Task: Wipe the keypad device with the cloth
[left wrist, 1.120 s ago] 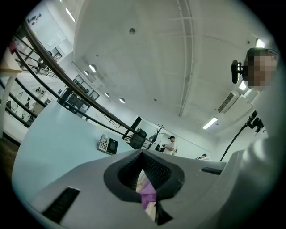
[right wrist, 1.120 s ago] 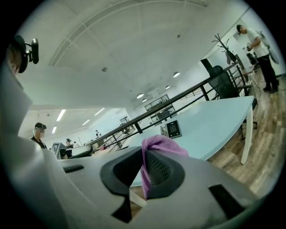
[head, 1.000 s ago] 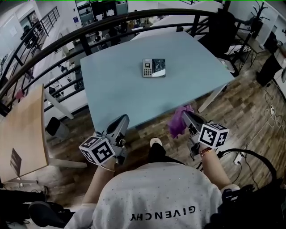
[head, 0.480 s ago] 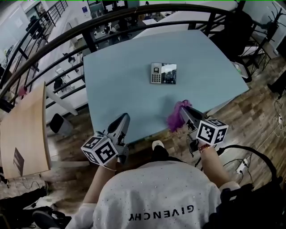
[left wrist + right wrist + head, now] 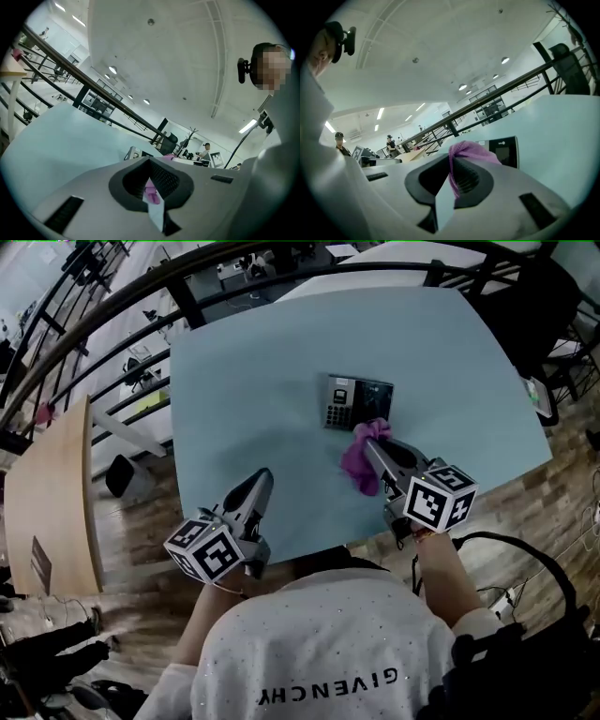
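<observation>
Pale blue table (image 5: 244,381) in an open office: the right gripper (image 5: 370,444), jaws pinching the one purple cloth (image 5: 356,460), hangs just beside the single keypad device (image 5: 358,401) at mid-table. The left gripper (image 5: 261,482), jaws pressed together on nothing, waits near the table's edge. Approach apparently ending; next, lay cloth onto the keys

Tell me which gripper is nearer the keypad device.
Right. The right gripper, shut on the purple cloth, points at the keypad device from just short of it; the left gripper is farther back, over the near edge of the table.
</observation>
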### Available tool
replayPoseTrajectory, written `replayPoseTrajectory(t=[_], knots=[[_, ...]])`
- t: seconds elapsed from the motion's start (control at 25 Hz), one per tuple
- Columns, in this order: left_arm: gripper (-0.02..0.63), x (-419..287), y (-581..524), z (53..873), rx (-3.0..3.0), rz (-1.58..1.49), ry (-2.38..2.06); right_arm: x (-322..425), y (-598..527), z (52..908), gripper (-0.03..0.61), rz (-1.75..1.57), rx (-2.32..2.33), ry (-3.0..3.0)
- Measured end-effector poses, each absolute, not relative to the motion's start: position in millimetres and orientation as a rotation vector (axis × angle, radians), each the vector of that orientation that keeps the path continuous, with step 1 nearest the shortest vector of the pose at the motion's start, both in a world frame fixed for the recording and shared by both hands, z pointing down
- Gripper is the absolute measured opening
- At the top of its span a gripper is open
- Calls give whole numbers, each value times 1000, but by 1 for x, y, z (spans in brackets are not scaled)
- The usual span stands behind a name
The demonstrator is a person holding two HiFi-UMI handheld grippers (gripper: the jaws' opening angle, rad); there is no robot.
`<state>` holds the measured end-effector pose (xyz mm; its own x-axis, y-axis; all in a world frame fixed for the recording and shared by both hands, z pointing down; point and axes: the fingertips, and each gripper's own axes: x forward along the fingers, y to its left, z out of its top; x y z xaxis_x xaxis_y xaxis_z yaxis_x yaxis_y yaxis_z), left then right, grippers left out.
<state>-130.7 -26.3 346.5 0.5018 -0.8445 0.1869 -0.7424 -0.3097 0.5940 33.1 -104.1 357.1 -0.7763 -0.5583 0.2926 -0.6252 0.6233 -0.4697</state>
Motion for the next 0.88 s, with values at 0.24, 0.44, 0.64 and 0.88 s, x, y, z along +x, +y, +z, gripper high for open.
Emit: replayPoseTrajectory(t=[0.24,0.44,0.64,0.88], knots=[[8,-134,-52,368,2058,-173,-1380,-1,-138,379,23,817,808,-2748],[8,-130,-64,388,1998,-123,-1399,-15,-175,392,23,762,784,-2744],[8,-135,-59,408,1911,-103,-1424,-27,-204,407,25,703,868,-2708],[8,-132,-61,418,1894,-72,-1414,-40,-219,412,25,686,854,-2711]])
